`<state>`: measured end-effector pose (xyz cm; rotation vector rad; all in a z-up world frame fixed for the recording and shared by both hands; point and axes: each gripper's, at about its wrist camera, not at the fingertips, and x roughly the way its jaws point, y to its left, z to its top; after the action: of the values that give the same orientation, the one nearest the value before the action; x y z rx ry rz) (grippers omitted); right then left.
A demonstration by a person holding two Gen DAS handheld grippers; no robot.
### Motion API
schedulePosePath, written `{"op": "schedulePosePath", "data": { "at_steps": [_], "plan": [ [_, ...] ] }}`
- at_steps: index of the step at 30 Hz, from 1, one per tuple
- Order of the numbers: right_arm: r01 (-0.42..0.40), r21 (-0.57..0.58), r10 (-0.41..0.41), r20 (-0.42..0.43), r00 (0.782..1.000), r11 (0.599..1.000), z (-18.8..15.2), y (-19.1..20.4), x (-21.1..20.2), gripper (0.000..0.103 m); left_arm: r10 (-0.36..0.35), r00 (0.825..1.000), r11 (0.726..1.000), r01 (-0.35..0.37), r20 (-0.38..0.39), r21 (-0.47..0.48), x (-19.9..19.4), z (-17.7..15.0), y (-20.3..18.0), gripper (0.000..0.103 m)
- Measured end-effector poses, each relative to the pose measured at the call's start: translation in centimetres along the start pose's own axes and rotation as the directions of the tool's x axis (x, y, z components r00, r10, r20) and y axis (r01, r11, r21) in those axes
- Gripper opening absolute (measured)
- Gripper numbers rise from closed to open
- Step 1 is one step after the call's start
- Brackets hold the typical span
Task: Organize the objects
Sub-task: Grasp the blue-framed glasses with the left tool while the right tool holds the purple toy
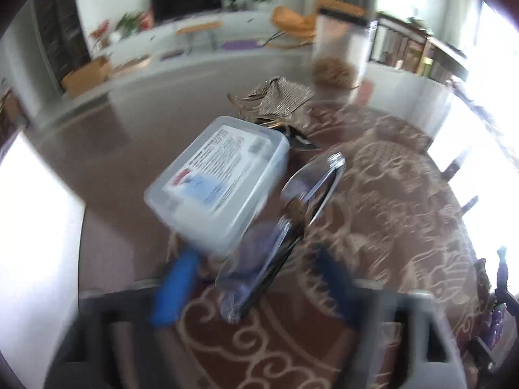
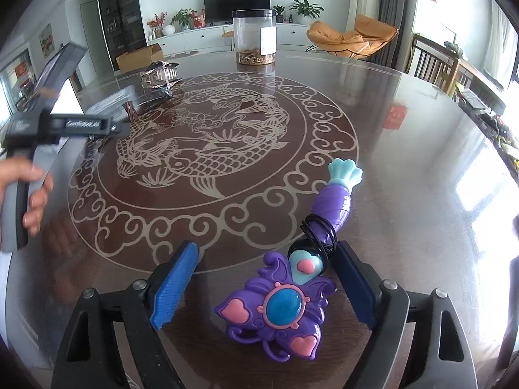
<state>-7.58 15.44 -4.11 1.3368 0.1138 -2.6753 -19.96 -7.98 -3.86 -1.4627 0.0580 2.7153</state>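
Observation:
In the blurred left wrist view, my left gripper is open over the table's left side. Between its blue fingers lies a clear lens-shaped item with a dark handle. Just beyond are a translucent plastic box with a printed label and metal tongs. In the right wrist view, my right gripper is open around a purple toy wand with a blue gem and a black cord round its handle. The wand lies on the table, touching the right finger.
The round glass-topped table carries a fish pattern. A clear jar with brown contents stands at the far edge. A sparkly hair claw and a brown clip lie far left. The left hand-held gripper shows at left.

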Motion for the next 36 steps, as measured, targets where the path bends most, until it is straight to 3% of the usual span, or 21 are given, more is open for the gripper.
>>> {"op": "schedulePosePath", "data": {
  "at_steps": [2,5,10,11,12,14,16,19,21,22,25,27,28,29,30,33,36],
  "plan": [
    [-0.001,-0.001,0.001,0.0,1.0,1.0,0.0,0.0,0.0,0.087,-0.009,1.0,1.0,0.009,-0.003,0.015,-0.3,0.2,-0.7,0.027],
    [-0.001,0.0,0.001,0.0,1.0,1.0,0.0,0.0,0.0,0.088,0.001,1.0,1.0,-0.001,0.022,0.026,-1.4,-1.3,-2.0,0.027],
    [0.003,-0.001,-0.003,-0.001,1.0,1.0,0.0,0.0,0.0,0.088,0.006,1.0,1.0,-0.007,0.027,0.014,-6.3,-8.2,-4.4,0.029],
    [0.002,-0.001,-0.002,-0.001,1.0,1.0,0.0,0.1,0.1,0.088,-0.006,1.0,1.0,0.006,0.015,0.012,-7.5,-10.0,-4.7,0.035],
    [0.003,-0.001,-0.003,-0.001,1.0,1.0,0.0,0.1,0.1,0.088,-0.018,1.0,1.0,0.017,0.004,0.01,-8.0,-10.9,-4.8,0.058],
    [0.003,-0.002,-0.003,-0.001,1.0,1.0,0.0,0.1,0.1,0.088,-0.069,0.998,0.998,0.069,-0.009,0.004,-9.3,-12.7,-4.9,0.089],
    [0.002,-0.001,-0.002,-0.001,1.0,1.0,0.0,0.1,0.1,0.088,-0.093,0.995,0.995,0.092,0.017,0.049,-10.3,-12.8,-4.9,0.091],
    [0.002,-0.003,-0.002,-0.002,1.0,1.0,0.0,0.1,0.1,0.088,-0.054,0.998,0.994,0.055,-0.018,0.097,-8.9,-10.9,-5.4,0.092],
    [0.008,-0.001,-0.008,-0.006,1.0,1.0,0.1,0.0,0.2,0.092,-0.056,0.997,0.992,0.062,-0.058,0.108,-7.3,-9.9,-5.4,0.092],
    [0.008,0.001,-0.008,-0.007,1.0,1.0,0.1,0.0,0.2,0.092,-0.053,0.994,0.991,0.064,-0.101,0.114,-6.3,-9.8,-5.6,0.097],
    [0.012,0.006,-0.012,-0.007,1.0,1.0,0.1,-0.1,0.3,0.092,-0.053,0.996,0.995,0.059,-0.072,0.081,-6.3,-10.0,-5.4,0.101],
    [0.015,0.011,-0.015,-0.006,1.0,1.0,0.1,-0.2,0.2,0.092,-0.057,0.998,0.995,0.06,-0.031,0.085,-6.8,-10.8,-5.3,0.098],
    [0.012,0.013,-0.012,-0.005,1.0,1.0,0.1,-0.3,0.1,0.092,-0.059,0.998,0.994,0.06,-0.006,0.087,-7.2,-11.0,-5.3,0.08],
    [0.008,0.016,-0.008,-0.004,1.0,1.0,0.1,-0.4,0.1,0.092,-0.063,0.998,0.994,0.061,0.024,0.092,-7.6,-11.2,-5.2,0.043],
    [0.0,0.021,0.0,-0.001,1.0,1.0,0.1,-0.5,0.1,0.092,-0.066,0.997,0.993,0.061,0.042,0.1,-8.0,-11.4,-5.2,0.023],
    [-0.087,0.067,0.085,0.03,0.996,0.994,-0.2,-1.6,-0.5,0.092,-0.105,0.993,0.994,0.103,0.052,0.042,-8.2,-11.7,-4.3,0.021],
    [-0.239,0.177,0.22,0.123,0.968,0.955,-1.2,-4.3,-2.0,0.092,-0.136,0.988,0.99,0.138,0.067,-0.029,-9.0,-12.8,-3.3,0.021]
  ]
}}
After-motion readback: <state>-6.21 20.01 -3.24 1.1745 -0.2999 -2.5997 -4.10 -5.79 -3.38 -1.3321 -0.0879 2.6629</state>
